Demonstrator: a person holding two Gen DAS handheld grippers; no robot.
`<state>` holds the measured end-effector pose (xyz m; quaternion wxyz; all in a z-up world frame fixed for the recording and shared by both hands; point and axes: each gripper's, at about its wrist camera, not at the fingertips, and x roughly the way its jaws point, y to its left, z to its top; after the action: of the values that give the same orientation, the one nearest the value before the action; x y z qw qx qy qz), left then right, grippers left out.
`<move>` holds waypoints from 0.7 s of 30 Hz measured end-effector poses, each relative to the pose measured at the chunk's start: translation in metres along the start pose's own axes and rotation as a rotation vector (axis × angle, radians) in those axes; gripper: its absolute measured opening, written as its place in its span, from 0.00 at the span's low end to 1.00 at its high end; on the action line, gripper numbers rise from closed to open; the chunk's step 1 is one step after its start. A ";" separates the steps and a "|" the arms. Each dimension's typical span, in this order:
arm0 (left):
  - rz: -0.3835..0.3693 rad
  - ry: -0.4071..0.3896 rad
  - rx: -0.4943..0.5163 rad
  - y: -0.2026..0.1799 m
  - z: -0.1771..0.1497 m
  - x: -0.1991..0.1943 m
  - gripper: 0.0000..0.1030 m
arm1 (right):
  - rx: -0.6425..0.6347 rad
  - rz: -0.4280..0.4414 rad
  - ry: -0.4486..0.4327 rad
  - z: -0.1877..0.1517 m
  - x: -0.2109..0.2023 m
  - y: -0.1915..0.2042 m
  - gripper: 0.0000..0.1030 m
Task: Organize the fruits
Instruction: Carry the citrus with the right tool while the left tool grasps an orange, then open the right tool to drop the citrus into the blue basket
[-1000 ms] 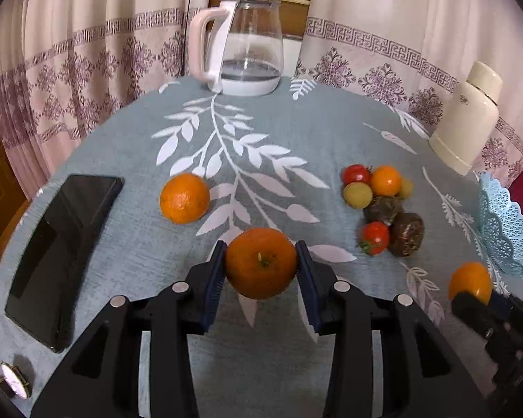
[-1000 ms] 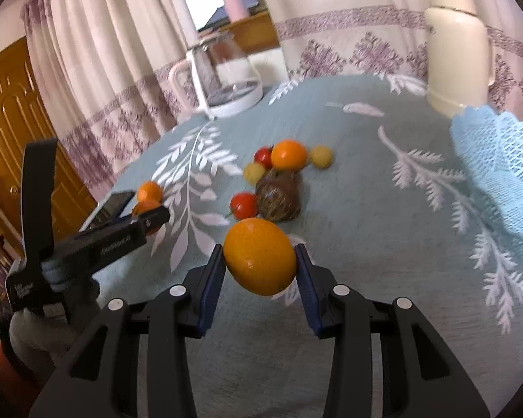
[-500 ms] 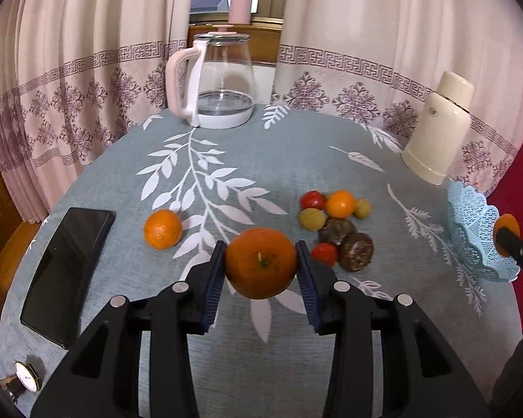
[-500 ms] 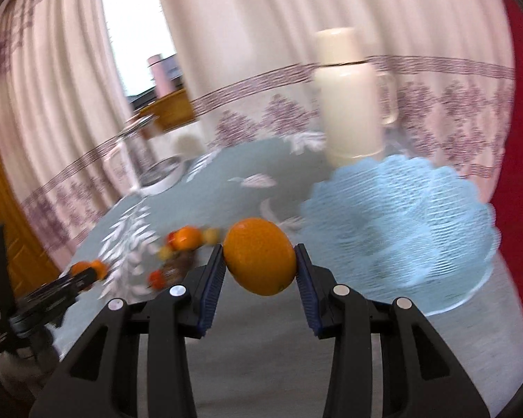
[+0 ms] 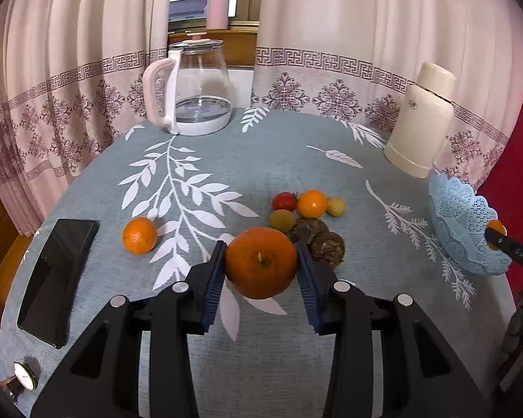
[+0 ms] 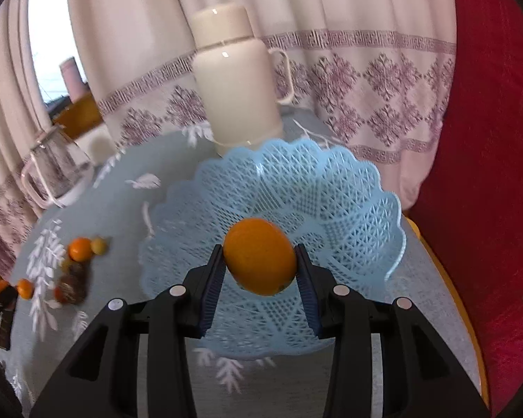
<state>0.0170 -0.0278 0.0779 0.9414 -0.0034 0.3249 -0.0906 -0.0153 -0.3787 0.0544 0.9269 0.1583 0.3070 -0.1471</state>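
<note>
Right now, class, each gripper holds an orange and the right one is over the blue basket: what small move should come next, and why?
Probably lower the right gripper a little and open its fingers, so its orange drops into the blue lattice basket. That orange already hangs over the basket's bowl, which holds no fruit in view, while the left gripper grips its orange back over the table.

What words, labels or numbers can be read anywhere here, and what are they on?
None can be read.
Cream thermos: a small round emblem near its neck, too small to read.
Wristwatch: the dial marks are too small to read.
Black phone: the screen is dark, nothing shows.
Glass kettle: no marking can be made out.
Both claws and their oranges show no lettering.
</note>
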 end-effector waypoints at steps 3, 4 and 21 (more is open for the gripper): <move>-0.005 -0.003 0.010 -0.004 0.001 -0.001 0.40 | 0.001 -0.007 0.020 -0.003 0.005 -0.002 0.40; -0.005 -0.004 0.012 -0.005 0.001 -0.002 0.40 | 0.003 -0.006 0.022 -0.004 0.006 -0.002 0.40; -0.029 -0.033 0.075 -0.037 0.013 -0.008 0.40 | 0.085 -0.007 -0.052 -0.003 -0.009 -0.018 0.57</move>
<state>0.0126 -0.0630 0.0955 0.9448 0.0256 0.3054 -0.1162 -0.0304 -0.3923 0.0540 0.9264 0.1927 0.2770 -0.1670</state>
